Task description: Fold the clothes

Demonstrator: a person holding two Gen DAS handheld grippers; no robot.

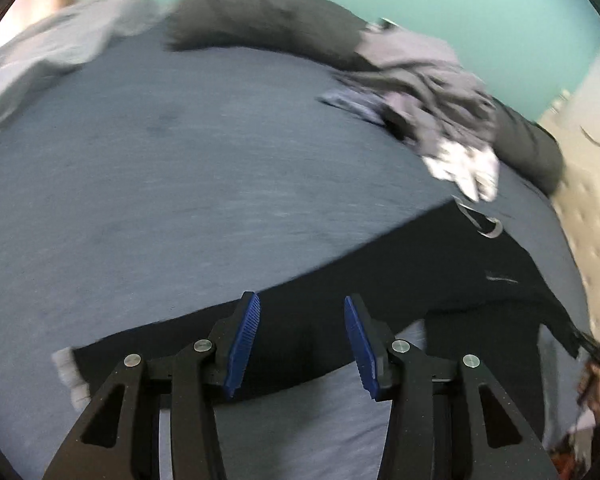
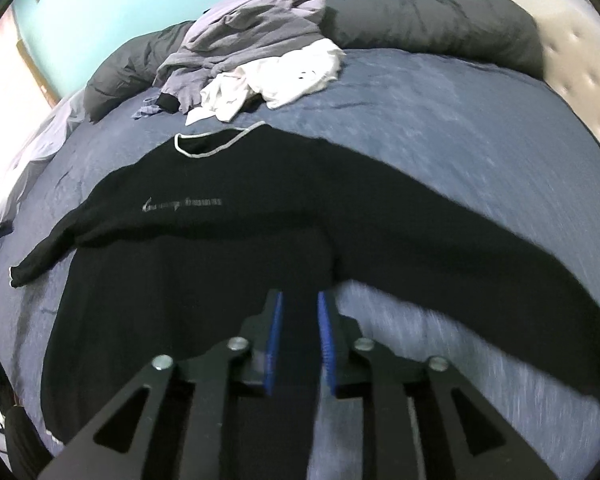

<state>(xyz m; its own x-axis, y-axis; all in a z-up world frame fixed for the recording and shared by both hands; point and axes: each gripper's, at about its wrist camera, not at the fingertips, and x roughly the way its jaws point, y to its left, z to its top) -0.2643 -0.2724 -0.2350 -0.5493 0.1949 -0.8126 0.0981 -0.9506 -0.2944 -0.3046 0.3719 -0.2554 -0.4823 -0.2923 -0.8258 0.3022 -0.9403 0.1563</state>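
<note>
A black long-sleeved shirt (image 2: pixel 220 248) lies spread face up on the blue bed cover (image 2: pixel 460 128), its grey-trimmed collar (image 2: pixel 216 142) toward the far side. In the right wrist view one sleeve (image 2: pixel 480 260) stretches out to the right. My right gripper (image 2: pixel 300 296) hovers over the shirt's side near the armpit, its blue pads a narrow gap apart with black cloth showing between them, not pinched. In the left wrist view the same shirt (image 1: pixel 420 264) runs a sleeve to a pale cuff (image 1: pixel 66 364). My left gripper (image 1: pixel 300 300) stands open above that sleeve, holding nothing.
A heap of grey and white clothes (image 2: pixel 252 52) lies at the far side of the bed, against a rolled dark duvet (image 2: pixel 440 24). A cream tufted headboard (image 2: pixel 580 72) bounds the right. Pale sheets (image 2: pixel 32 148) hang off the left edge. The view is motion-blurred.
</note>
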